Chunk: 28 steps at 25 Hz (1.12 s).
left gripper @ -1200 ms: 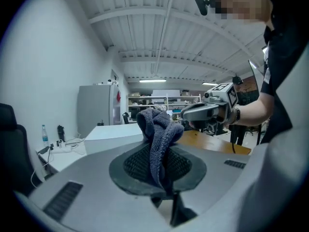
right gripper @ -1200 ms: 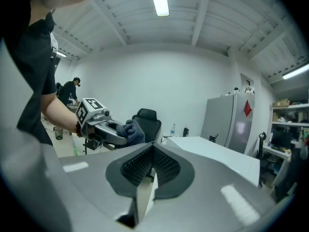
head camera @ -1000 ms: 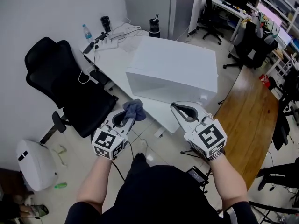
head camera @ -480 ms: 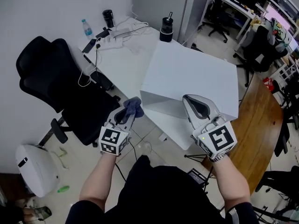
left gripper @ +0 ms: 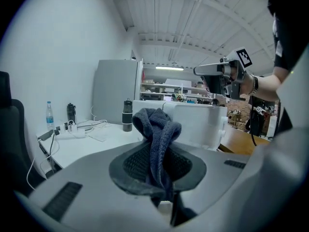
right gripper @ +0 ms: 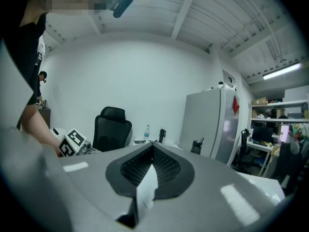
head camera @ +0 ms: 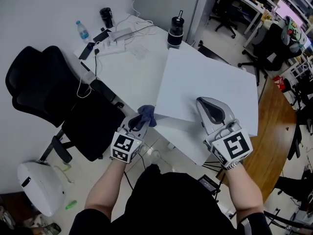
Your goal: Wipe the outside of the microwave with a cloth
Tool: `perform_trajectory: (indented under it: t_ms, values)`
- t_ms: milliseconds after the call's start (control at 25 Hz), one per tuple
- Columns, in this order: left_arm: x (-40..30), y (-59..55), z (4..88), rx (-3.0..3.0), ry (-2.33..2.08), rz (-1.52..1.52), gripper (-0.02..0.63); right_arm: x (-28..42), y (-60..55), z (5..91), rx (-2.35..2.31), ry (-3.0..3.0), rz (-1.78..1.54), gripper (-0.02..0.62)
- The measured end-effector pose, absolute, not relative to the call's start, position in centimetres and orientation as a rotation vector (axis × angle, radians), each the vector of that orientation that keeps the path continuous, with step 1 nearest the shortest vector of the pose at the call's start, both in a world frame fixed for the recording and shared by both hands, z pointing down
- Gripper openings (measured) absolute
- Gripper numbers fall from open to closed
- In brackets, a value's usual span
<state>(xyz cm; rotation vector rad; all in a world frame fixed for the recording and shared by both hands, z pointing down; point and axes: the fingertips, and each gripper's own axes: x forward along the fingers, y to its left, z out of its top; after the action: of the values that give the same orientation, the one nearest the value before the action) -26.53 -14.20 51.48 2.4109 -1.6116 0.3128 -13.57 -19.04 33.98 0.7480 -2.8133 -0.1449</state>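
Observation:
The white microwave (head camera: 208, 84) stands on the white table (head camera: 127, 67), seen from above in the head view. My left gripper (head camera: 145, 116) is shut on a dark blue cloth (head camera: 146, 115), just off the microwave's near left corner. The same cloth (left gripper: 157, 134) bunches up between the jaws in the left gripper view, with the microwave (left gripper: 198, 124) behind it. My right gripper (head camera: 211, 110) hovers over the microwave's near edge, shut with nothing in it. In the right gripper view its jaws (right gripper: 152, 149) are pressed together.
Black office chairs (head camera: 44, 89) stand left of the table. A water bottle (head camera: 82, 31), a black cup (head camera: 105, 16), a power strip with cables (head camera: 117, 34) and a black flask (head camera: 175, 31) sit on the table. A wooden table (head camera: 276, 126) lies right. A white bin (head camera: 39, 185) stands near left.
Both grippers have moved forward toward the microwave. The left one with the cloth now reaches its near left corner; the right one now hangs over its near top edge.

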Motion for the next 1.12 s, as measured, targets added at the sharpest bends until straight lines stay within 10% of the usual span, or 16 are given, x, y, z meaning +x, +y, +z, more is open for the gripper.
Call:
perform_trajectory:
  t_ms: [1120]
  values:
    - [-28.2, -29.1, 55.3, 2.492, -1.4, 0.341, 0.066, -14.1, -26.4, 34.8, 0.911, -2.712, -0.079, 0.002]
